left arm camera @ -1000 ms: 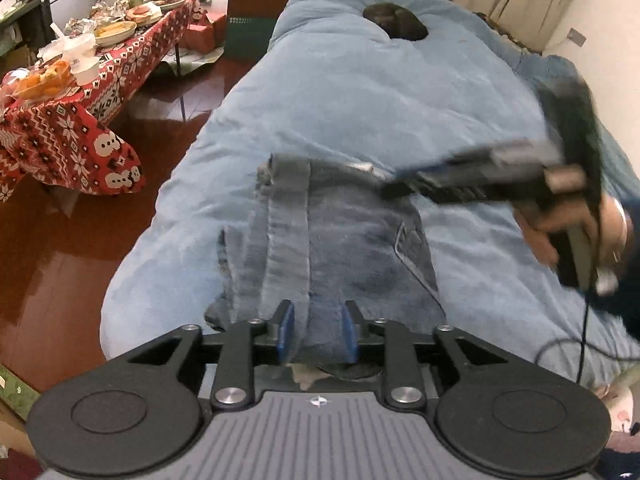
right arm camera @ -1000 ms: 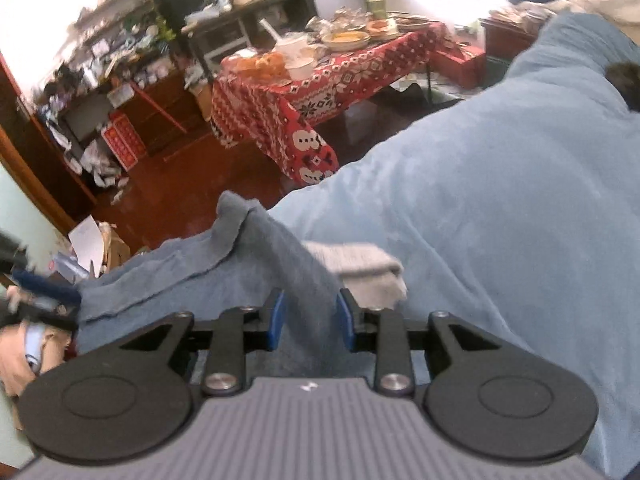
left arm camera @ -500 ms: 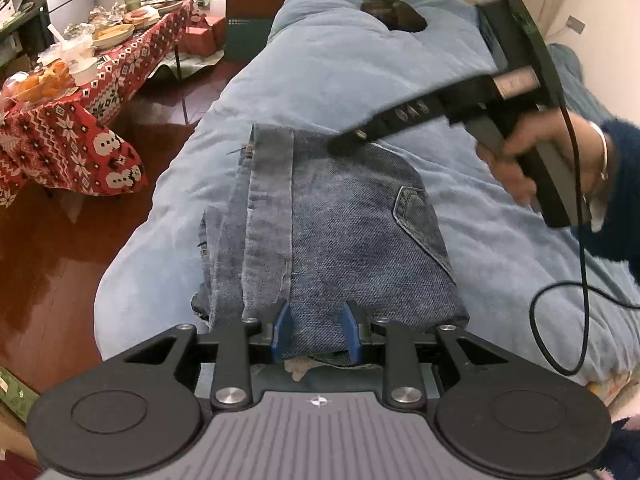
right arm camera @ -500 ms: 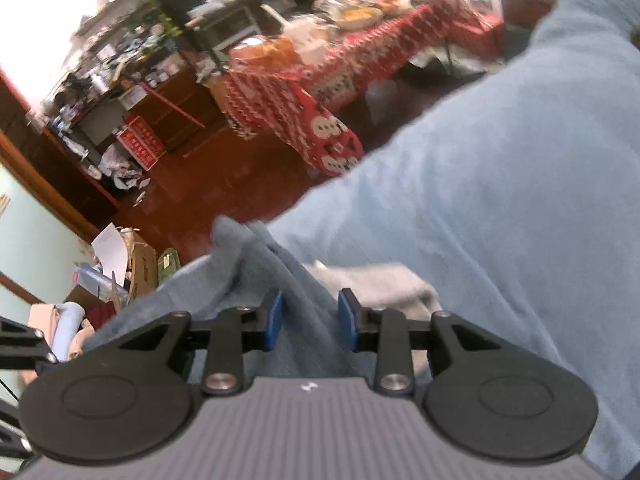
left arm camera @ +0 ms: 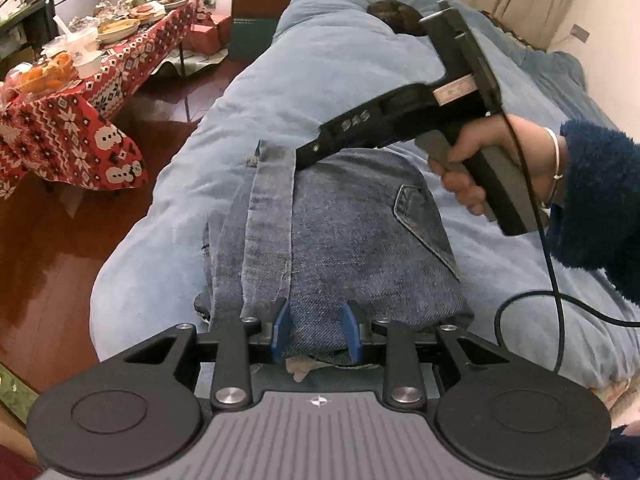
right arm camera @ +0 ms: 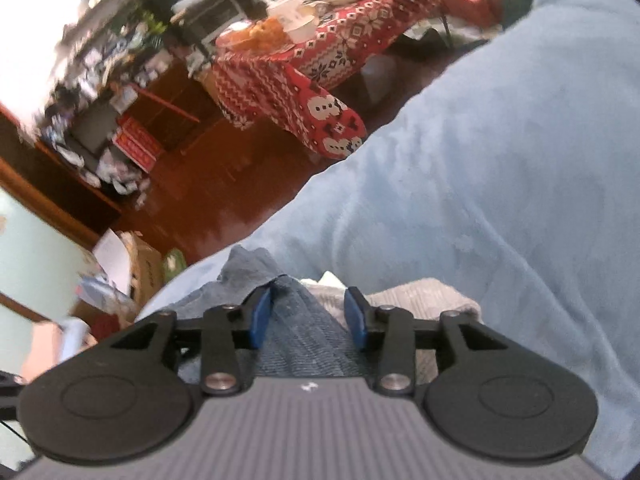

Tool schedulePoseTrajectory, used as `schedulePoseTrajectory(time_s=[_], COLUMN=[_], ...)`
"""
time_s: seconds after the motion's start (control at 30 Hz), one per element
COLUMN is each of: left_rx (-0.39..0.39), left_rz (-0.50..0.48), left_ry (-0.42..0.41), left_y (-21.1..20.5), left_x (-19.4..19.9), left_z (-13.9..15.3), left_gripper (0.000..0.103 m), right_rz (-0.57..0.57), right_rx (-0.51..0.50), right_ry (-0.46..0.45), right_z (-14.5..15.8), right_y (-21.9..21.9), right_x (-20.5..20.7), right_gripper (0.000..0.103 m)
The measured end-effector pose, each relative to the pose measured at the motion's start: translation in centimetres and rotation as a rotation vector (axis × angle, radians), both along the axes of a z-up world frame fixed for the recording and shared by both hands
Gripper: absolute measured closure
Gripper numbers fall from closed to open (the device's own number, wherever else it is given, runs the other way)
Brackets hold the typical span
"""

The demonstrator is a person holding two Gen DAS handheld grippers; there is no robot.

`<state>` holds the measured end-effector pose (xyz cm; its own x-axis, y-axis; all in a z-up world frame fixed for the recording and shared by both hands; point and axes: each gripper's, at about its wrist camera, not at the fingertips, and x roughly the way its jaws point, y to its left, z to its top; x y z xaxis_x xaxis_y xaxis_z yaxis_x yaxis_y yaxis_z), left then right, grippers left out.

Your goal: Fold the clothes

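Folded blue jeans [left arm camera: 340, 236] lie on a light blue blanket [left arm camera: 320, 76] on the bed. My left gripper [left arm camera: 316, 332] is at the near folded edge, jaws apart with denim between the blue pads. My right gripper [left arm camera: 304, 158] reaches from the right to the far edge of the jeans; its tip touches the waistband. In the right wrist view the right gripper [right arm camera: 308, 316] has its jaws apart over the denim [right arm camera: 296, 320], with pale pocket lining [right arm camera: 420, 296] beside it.
A table with a red snowman cloth [left arm camera: 68, 120] and food stands left of the bed, over a wooden floor [left arm camera: 48, 248]. A dark object [left arm camera: 392, 16] lies at the far end of the bed. A cable [left arm camera: 556, 280] hangs from the right gripper.
The right gripper carried the far part of the jeans toward me and laid it flat. Its jaws widened. The left gripper's jaws stayed about the same at the near edge.
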<state>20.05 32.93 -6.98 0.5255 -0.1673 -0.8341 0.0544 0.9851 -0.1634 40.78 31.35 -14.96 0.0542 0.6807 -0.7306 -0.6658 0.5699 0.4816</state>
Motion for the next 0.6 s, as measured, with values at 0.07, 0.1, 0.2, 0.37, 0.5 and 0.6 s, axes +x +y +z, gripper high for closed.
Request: schedulePoseTrajectory(time_s=[0.07, 0.1, 0.2, 0.37, 0.5, 0.6], left_rx=[-0.009, -0.011, -0.03, -0.053, -0.026, 0.02], left_rz=[0.003, 0.007, 0.032, 0.044, 0.036, 0.033], left_ry=[-0.001, -0.001, 0.001, -0.007, -0.007, -0.007], left_y=[0.1, 0.2, 0.5, 0.3, -0.5, -1.1], left_x=[-0.1, -0.2, -0.2, -0.2, -0.2, -0.1], left_z=[0.2, 0.2, 0.3, 0.8, 1.0, 1.1], left_gripper=[0.073, 0.073, 0.073, 0.072, 0.072, 0.069], right_rz=[0.0, 0.002, 0.002, -0.033, -0.097, -0.133], right_rx=[0.008, 0.005, -0.004, -0.014, 0.036, 0.064], right_ry=[-0.017, -0.04, -0.083, -0.061, -0.014, -0.004], right_z=[0.8, 1.4, 3.1, 2.3, 1.3, 1.1], right_y=[-0.9, -1.6, -4.9, -10.1, -13.1, -15.3], right_x=[0.0, -0.2, -0.8, -1.6, -2.1, -2.7], right_gripper=[0.06, 0.06, 0.06, 0.059, 0.059, 0.059])
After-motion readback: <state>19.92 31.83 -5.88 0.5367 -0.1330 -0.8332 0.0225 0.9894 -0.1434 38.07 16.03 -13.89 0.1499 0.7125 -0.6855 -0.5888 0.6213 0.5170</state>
